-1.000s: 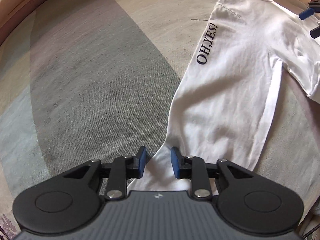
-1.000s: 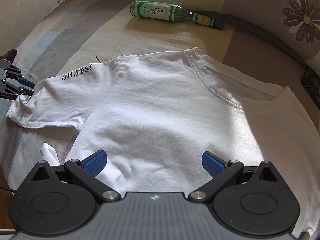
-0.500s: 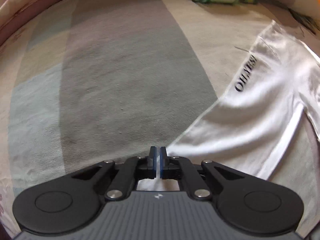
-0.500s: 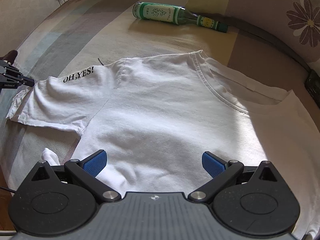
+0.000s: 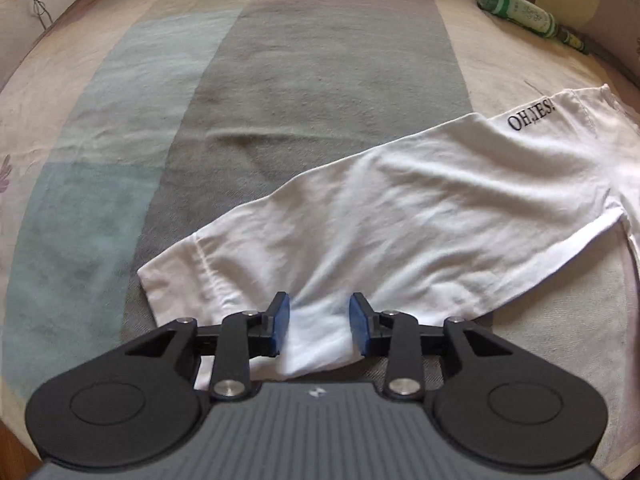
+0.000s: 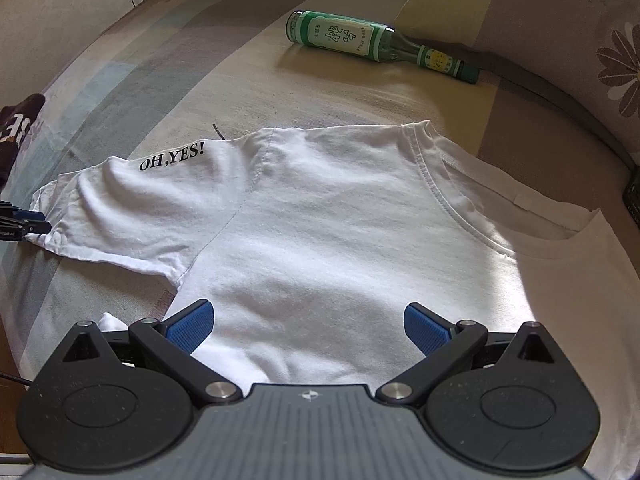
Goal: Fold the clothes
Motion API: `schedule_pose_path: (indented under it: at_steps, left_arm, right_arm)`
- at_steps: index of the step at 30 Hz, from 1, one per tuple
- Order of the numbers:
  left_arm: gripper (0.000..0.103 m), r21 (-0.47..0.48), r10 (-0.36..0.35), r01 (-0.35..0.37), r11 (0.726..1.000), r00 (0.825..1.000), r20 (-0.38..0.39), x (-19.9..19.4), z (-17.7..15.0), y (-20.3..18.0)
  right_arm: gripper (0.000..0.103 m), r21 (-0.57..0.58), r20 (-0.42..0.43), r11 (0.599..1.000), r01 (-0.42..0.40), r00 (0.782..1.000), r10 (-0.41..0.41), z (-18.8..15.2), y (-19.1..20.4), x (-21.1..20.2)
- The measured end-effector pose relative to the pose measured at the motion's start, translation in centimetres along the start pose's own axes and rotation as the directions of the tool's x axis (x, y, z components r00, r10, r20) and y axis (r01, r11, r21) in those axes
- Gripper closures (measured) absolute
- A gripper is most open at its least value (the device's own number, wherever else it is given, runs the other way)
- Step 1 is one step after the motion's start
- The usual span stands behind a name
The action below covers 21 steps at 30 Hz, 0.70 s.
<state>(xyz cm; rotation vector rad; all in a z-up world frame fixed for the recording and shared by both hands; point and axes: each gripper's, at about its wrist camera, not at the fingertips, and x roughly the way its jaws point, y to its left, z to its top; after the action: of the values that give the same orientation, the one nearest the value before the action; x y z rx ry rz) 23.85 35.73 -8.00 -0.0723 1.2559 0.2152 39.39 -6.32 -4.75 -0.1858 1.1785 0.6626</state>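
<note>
A white T-shirt (image 6: 340, 240) is seen spread flat across the striped bed (image 5: 320, 80). Beyond its collar a green bottle (image 6: 360, 40) is laid on its side. At its sleeve cuff the left gripper (image 5: 319, 330) is opening, cloth between unpressed pads. Over its chest the right gripper (image 6: 308, 326) is held wide open, empty.

White t-shirt (image 6: 340, 248), black "OH,YES!" print (image 6: 172, 158) on sleeve. Bedcover (image 5: 280, 100) striped grey, pale blue, beige, mauve. Green bottle (image 6: 376, 44), white-green label. Gripper pads (image 6: 188, 326) blue, bodies black. Floral cushion (image 6: 616, 60), purple-brown daisies.
</note>
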Motion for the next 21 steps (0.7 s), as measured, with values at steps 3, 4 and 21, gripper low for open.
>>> schedule_pose_path:
  at_steps: [3, 4, 21]
  left_arm:
    - [0.073, 0.014, 0.013, -0.013, 1.0, 1.0, 0.008, -1.0, 0.6, -0.1]
    - [0.073, 0.027, 0.009, -0.01, 1.0, 1.0, 0.025, -1.4, 1.0, -0.4]
    - [0.052, -0.124, 0.019, 0.012, 0.992, 0.97, 0.242, 0.3, -1.5, -2.2]
  right_arm:
    - [0.0, 0.011, -0.001, 1.0, -0.009, 1.0, 0.009, 0.5, 0.1, 0.4]
    - [0.0, 0.014, 0.0, 1.0, -0.015, 1.0, 0.015, 0.8, 0.3, 0.6]
    - [0.0, -0.148, 0.011, 0.989, 0.024, 1.0, -0.022, 9.0, 14.2, 13.0]
